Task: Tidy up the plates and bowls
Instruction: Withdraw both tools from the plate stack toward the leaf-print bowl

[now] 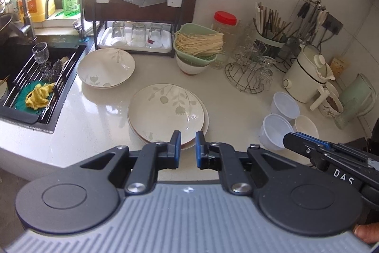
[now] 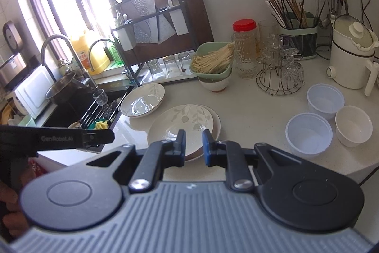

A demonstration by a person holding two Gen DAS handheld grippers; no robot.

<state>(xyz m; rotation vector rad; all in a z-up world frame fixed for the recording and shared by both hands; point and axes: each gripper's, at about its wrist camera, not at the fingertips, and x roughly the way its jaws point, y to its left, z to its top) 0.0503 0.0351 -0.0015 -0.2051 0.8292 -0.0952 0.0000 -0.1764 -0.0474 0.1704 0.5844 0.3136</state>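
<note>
Only the right wrist view shows a steel pot [image 2: 62, 89] by the sink; the left shows "DAS" on the right claw [image 1: 287, 139]. On the pale desk [image 1: 99, 120], stacked leaf-patterned plates [image 1: 165, 108] lie before the left claw [image 1: 188, 146], a bowl [image 1: 106, 68] behind. "GenRobot.AI" marks the left claw. Both claws are nearly together, empty.

Left gripper [image 1: 188, 146] nearly closed, right gripper [image 2: 193, 145] likewise, empty

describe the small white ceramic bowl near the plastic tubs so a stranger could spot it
Start at the white electric pot by the wall. In front stand two plastic tubs; the ceramic bowl sits right of them. It alone is opaque, smaller and thick-walled.
</note>
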